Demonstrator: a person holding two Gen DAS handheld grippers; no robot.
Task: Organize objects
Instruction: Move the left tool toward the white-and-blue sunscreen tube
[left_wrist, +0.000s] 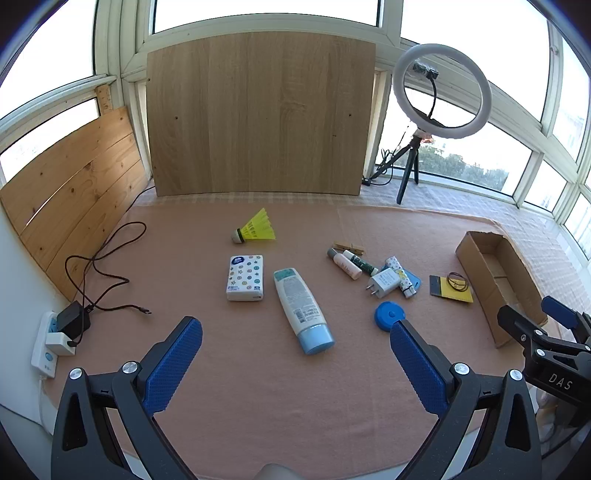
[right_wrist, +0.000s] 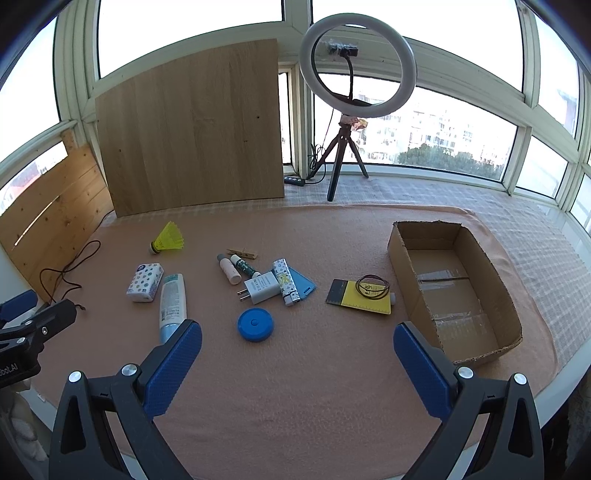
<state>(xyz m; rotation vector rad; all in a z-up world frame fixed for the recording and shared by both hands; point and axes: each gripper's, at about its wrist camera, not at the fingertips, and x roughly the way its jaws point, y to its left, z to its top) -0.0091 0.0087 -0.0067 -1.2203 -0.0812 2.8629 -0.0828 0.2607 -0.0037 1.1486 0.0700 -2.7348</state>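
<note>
A pink cloth is covering the table (right_wrist: 295, 369), and small things are lying scattered across it. At the far left a yellow shuttlecock (right_wrist: 168, 239) is resting on its side, with a printed tissue pack (right_wrist: 144, 281) just nearer and a white lotion tube (right_wrist: 171, 306) with a pale blue cap lying beside the pack. In the middle, a wooden clothespin (right_wrist: 242, 253), two slim cosmetic tubes (right_wrist: 236, 268), a white charger plug (right_wrist: 258, 287), a patterned lighter (right_wrist: 286, 280) and a blue card (right_wrist: 303, 286) are crowding together, several touching. A round blue tape measure (right_wrist: 255, 325) is sitting apart, nearer the camera. A yellow and black card (right_wrist: 360, 299) is carrying a loop of hair ties (right_wrist: 372, 287) and is lying just beside the open cardboard box (right_wrist: 454, 291) on the right.

The left gripper (left_wrist: 295, 345) is hovering low over the cloth with its blue ribbed pads spread wide, the lotion tube's cap lying between them in view. The right gripper (right_wrist: 297, 347) is likewise standing apart and holding nothing, between the tape measure and the box.

Behind, a wood-grain board (right_wrist: 192, 129) is leaning against the window, and a ring light (right_wrist: 356, 66) on a tripod is standing near it. A dark cable (left_wrist: 107, 266) is trailing from a power strip (left_wrist: 48, 343) at the left edge.
</note>
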